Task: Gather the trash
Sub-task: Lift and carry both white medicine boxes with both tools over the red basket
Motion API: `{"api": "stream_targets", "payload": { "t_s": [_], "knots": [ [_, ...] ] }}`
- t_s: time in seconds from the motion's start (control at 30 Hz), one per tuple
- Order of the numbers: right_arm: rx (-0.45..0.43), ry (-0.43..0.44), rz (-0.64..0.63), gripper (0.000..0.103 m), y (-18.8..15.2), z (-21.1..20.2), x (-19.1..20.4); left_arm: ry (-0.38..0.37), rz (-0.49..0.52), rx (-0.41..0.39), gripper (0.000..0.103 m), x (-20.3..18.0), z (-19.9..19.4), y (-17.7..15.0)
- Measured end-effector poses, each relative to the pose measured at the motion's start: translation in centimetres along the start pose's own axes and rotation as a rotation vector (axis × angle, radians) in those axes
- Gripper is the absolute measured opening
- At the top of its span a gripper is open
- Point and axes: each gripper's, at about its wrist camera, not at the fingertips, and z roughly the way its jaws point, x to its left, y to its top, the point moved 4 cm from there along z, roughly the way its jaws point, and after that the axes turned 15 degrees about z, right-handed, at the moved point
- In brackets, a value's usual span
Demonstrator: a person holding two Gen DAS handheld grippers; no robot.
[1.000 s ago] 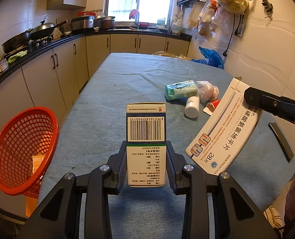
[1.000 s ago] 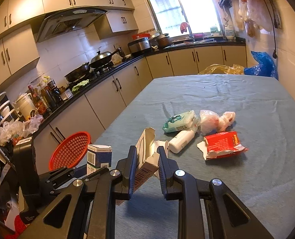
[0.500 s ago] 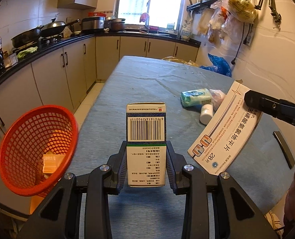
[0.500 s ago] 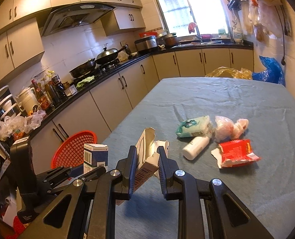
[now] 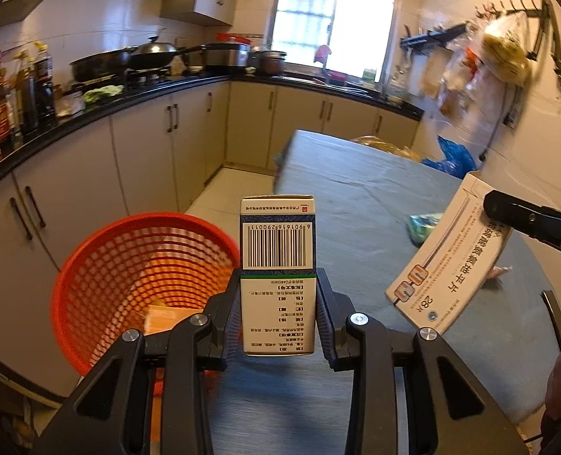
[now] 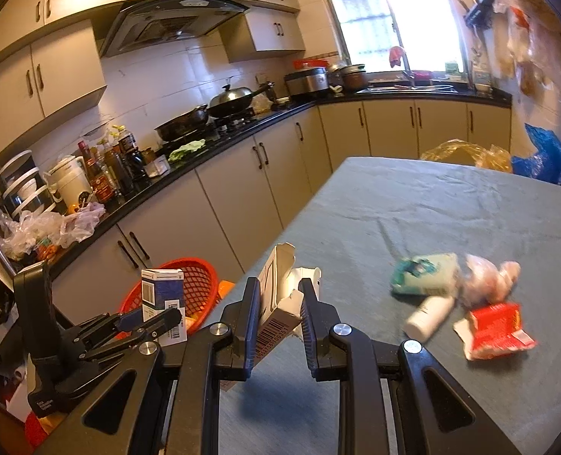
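Observation:
My left gripper (image 5: pixel 278 303) is shut on an upright blue-and-white medicine box (image 5: pixel 277 265) with a barcode, held above the table's left edge beside the red mesh basket (image 5: pixel 129 265). The box and left gripper also show in the right wrist view (image 6: pixel 163 303). My right gripper (image 6: pixel 278 311) is shut on an opened white carton (image 6: pixel 276 295) with torn flaps; the same carton shows in the left wrist view (image 5: pixel 451 258). The basket (image 6: pixel 201 280) stands on the floor left of the table, with an orange packet (image 5: pixel 166 314) inside.
On the grey-clothed table (image 6: pixel 451 208) lie a green packet (image 6: pixel 424 273), a white bottle (image 6: pixel 428 314), a pink plastic bag (image 6: pixel 485 276) and a red wrapper (image 6: pixel 496 330). Kitchen cabinets and a cluttered black counter (image 6: pixel 204 151) run along the left. A blue bag (image 6: pixel 546 151) sits at the far right.
Both grippers have swung left towards the basket, carrying their boxes. The basket now lies closer and more central in the left wrist view. Both grips are unchanged.

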Motion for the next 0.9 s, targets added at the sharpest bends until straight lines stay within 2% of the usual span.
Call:
{"api": "stream_targets", "payload": {
  "t_s": [0.5,0.9],
  "knots": [
    [0.046,0.068,-0.058,0.022,0.7,5.9,7.2,0.094,-0.116,0.037,0.033,8.0,0.5,-2.2],
    [0.085,0.063,-0.101,0.022,-0.6,10.7,10.3,0.122,-0.163,0.064,0.033,10.9,1.0,-3.5]
  ]
}}
